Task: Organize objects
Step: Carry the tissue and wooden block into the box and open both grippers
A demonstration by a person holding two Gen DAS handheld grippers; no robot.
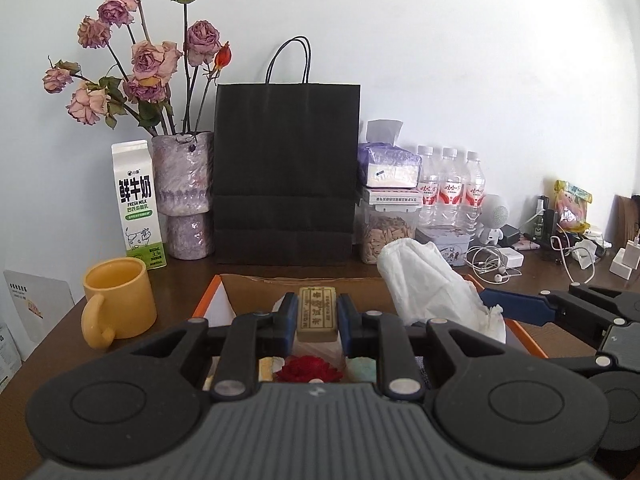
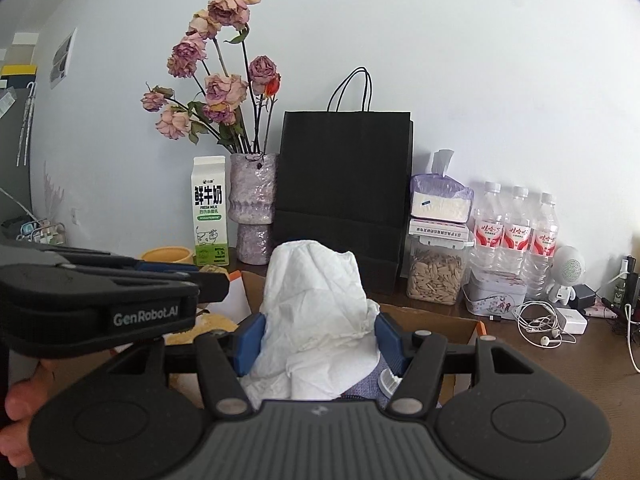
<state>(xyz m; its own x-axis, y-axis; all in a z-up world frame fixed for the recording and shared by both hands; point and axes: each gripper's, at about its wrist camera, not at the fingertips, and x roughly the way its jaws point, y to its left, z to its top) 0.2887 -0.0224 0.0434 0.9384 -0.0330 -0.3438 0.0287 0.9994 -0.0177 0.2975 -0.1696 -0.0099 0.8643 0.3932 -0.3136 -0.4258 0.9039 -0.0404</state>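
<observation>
- An eraser (image 1: 317, 313) is clamped upright between the blue pads of the left gripper (image 1: 317, 312), which is held above the open box (image 1: 208, 298). Only the eraser's lower sides are pinched, so it could be levered out if the gripper is tilted sharply.
- A white tissue (image 2: 316, 312) is pinched by the right gripper (image 2: 318, 340), with the bulk of it bunched up above the pads. The hold is on soft, crumpled paper, so a layer could be torn or slipped free if it is pulled fast.
- In the right view, the tissue is seen to block most of the box interior. A release point could be misjudged, and the tissue could be dropped over the rim onto the table (image 1: 180, 280).
- The two grippers are held just beside each other over the box. A collision is likely if either is swung inward without the other being cleared.
- A red flower (image 1: 310, 370) and other small items are seen in the box under the left gripper. They could be crushed or buried if the eraser is released from too high or pressed down.
- A yellow mug (image 1: 120, 298) stands just left of the box. It could be knocked if the left gripper is withdrawn sideways.
- Earphones (image 2: 538, 326) lie near the box's far right corner, where they could be snagged by a wide right sweep.
</observation>
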